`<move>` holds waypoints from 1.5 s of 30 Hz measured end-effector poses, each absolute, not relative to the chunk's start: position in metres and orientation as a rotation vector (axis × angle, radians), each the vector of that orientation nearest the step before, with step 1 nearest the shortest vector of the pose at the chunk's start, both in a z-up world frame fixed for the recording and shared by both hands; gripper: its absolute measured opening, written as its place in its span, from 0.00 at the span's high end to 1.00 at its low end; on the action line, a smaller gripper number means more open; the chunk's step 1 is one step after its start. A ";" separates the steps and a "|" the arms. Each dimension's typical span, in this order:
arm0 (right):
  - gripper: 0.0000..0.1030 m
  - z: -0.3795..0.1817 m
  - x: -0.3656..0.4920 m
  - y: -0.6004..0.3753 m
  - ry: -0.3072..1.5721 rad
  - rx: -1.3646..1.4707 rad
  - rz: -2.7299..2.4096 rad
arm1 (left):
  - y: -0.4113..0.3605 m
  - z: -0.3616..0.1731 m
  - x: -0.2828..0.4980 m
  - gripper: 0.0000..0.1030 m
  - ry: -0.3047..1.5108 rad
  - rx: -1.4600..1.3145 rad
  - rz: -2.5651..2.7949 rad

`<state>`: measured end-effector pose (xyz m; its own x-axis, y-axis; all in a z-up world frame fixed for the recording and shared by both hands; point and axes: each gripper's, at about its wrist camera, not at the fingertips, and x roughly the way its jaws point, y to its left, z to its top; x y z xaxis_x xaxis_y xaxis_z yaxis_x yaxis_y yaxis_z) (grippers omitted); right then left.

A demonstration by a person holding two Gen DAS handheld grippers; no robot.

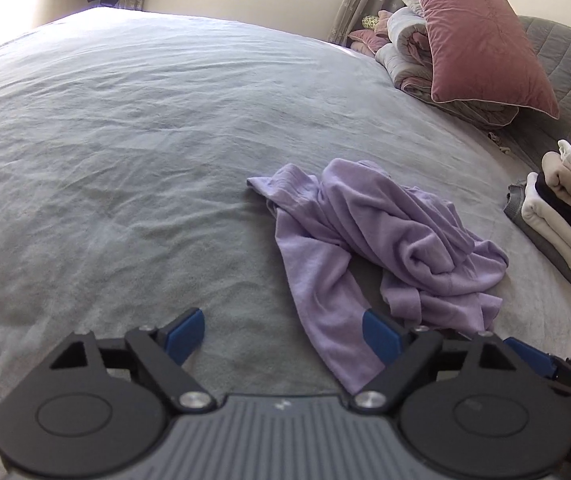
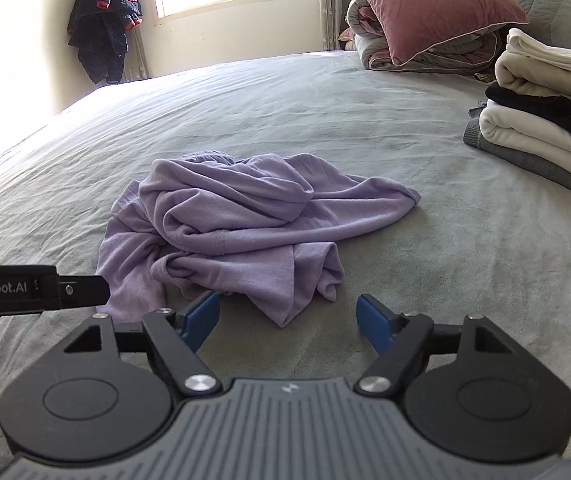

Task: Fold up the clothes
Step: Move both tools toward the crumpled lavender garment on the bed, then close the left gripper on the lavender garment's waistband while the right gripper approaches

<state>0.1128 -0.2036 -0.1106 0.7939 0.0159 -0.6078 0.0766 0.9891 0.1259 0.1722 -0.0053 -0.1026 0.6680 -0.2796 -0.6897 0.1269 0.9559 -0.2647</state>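
I am looking at a crumpled lilac knit garment [image 2: 229, 224] lying in a heap on the grey bedsheet [image 1: 125, 140], well apart from the stack of folded cream, black and grey clothes [image 2: 545, 120] to its right. I am holding my left gripper [image 1: 283, 336] with jaws spread wide and empty, its right finger [image 1: 381, 340] just over the garment's near sleeve. My right gripper [image 2: 288, 320] is hanging just short of the garment's near edge, jaws likewise wide apart and gripping nothing.

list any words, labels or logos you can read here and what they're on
"enRobot.AI": white letters on the black body of the left gripper, which reaches in at the left edge of the right wrist view; the start of the word is cut off by the frame.
Small white mark on each gripper's grey housing: a logo, no legible letters.
No other text is visible.
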 end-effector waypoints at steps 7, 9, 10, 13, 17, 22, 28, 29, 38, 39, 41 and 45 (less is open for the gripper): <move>0.25 -0.110 0.106 -0.205 0.667 0.156 -0.040 | -0.015 -0.111 0.184 0.78 0.819 -0.269 -0.261; 0.25 -0.109 0.101 -0.206 0.671 0.172 -0.035 | -0.017 -0.112 0.183 0.99 0.827 -0.259 -0.249; 0.25 -0.109 0.099 -0.206 0.673 0.179 -0.031 | -0.016 -0.112 0.181 0.99 0.836 -0.268 -0.259; 0.25 -0.107 0.092 -0.203 0.676 0.178 -0.009 | -0.010 -0.108 0.173 0.99 0.864 -0.348 -0.327; 0.25 -0.103 0.083 -0.196 0.676 0.170 0.042 | -0.009 -0.096 0.159 0.99 0.874 -0.403 -0.389; 0.25 -0.090 0.071 -0.190 0.656 0.167 0.082 | -0.009 -0.083 0.138 0.99 0.875 -0.449 -0.444; 0.25 -0.081 0.056 -0.198 0.659 0.150 0.054 | -0.010 -0.074 0.110 0.99 0.876 -0.455 -0.469; 0.25 -0.081 0.053 -0.201 0.662 0.150 0.045 | -0.011 -0.073 0.105 0.99 0.877 -0.455 -0.474; 0.25 -0.076 0.030 -0.223 0.666 0.177 -0.020 | -0.019 -0.068 0.075 0.99 0.892 -0.424 -0.475; 0.24 -0.075 0.028 -0.224 0.664 0.178 -0.024 | -0.019 -0.067 0.073 0.99 0.893 -0.420 -0.476; 0.24 -0.074 0.025 -0.226 0.661 0.178 -0.029 | -0.019 -0.065 0.069 0.99 0.895 -0.410 -0.480; 0.24 -0.072 0.020 -0.229 0.662 0.181 -0.041 | -0.019 -0.064 0.064 0.99 0.893 -0.389 -0.473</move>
<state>0.0196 -0.2289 -0.0722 0.7885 0.0195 -0.6148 0.0959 0.9834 0.1541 0.0639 -0.0192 -0.0636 0.5372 -0.5431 -0.6453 0.2283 0.8301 -0.5087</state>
